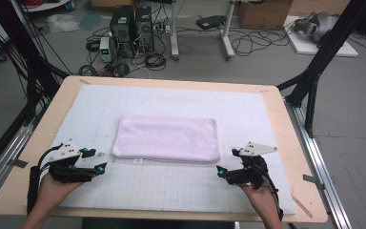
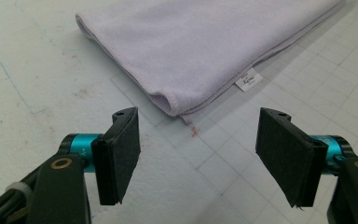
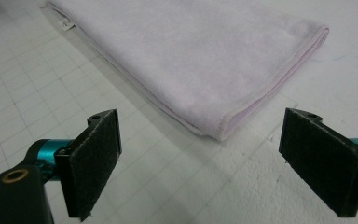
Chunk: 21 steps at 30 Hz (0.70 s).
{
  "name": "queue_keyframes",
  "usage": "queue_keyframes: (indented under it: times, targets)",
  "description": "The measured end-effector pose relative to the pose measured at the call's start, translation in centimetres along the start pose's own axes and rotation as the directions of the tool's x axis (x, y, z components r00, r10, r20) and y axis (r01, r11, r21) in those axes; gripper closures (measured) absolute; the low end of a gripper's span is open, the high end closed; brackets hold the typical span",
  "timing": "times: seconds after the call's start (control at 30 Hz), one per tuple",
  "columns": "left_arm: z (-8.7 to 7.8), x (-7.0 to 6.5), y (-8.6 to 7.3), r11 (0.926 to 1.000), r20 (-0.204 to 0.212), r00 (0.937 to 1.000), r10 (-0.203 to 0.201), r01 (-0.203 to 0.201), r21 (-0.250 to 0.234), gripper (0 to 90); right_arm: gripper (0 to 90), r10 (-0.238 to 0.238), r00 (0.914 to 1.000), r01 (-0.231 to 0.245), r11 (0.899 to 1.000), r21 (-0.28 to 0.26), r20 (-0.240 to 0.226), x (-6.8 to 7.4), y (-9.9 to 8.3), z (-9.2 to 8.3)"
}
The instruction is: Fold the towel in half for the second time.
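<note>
Ahead of both grippers, the folded towel (image 1: 166,139) is soft, matt, pale lilac cloth with a fine nap and stitched hems. Beneath the jaws, the white mat (image 1: 171,186) is matt, gridded and scuffed. The pads (image 2: 120,156) are black, matt and rough-textured. The table edge (image 1: 38,138) is light wood.

A lab: computer towers (image 1: 132,28), floor cables (image 1: 248,40), black rig struts (image 1: 331,47).

text: none legible | carrier: small white sewn-in label (image 2: 248,80) on edge of folded pale lilac terry towel (image 2: 205,42) | print: dark, too small to read
</note>
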<state>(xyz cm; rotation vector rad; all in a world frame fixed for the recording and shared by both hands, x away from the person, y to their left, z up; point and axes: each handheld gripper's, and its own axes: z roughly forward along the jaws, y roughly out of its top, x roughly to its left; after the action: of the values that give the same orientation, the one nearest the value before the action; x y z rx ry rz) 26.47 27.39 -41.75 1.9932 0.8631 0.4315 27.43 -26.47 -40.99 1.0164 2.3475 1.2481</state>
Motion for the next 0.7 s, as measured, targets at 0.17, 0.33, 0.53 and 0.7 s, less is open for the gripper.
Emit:
queue_keyframes:
  times: [0.17,0.33,0.53,0.7]
  targets:
    - [-0.6,-0.3,-0.5,1.0,-0.012,0.9999,-0.006,0.006,-0.004,30.1,12.0,0.011,0.9999,-0.011,1.0,-0.001,0.004,0.1,-0.9,-0.6]
    - [-0.8,-0.5,-0.9,0.9999,-0.016,0.9998,-0.013,0.013,-0.003,29.6,12.0,0.023,0.9997,-0.023,1.0,-0.004,0.009,0.1,-1.7,-1.1]
    - [-0.7,-0.6,-1.2,0.9999,-0.02,0.9997,-0.01,0.01,-0.001,29.1,11.9,0.031,0.9994,-0.03,0.999,-0.018,0.013,0.0,-2.0,-1.3]
    - [-0.3,-0.5,-1.4,0.9999,-0.017,0.9998,-0.011,0.011,0.004,28.3,11.9,0.02,0.9998,-0.02,1.0,-0.01,0.008,0.1,-2.2,-0.9]
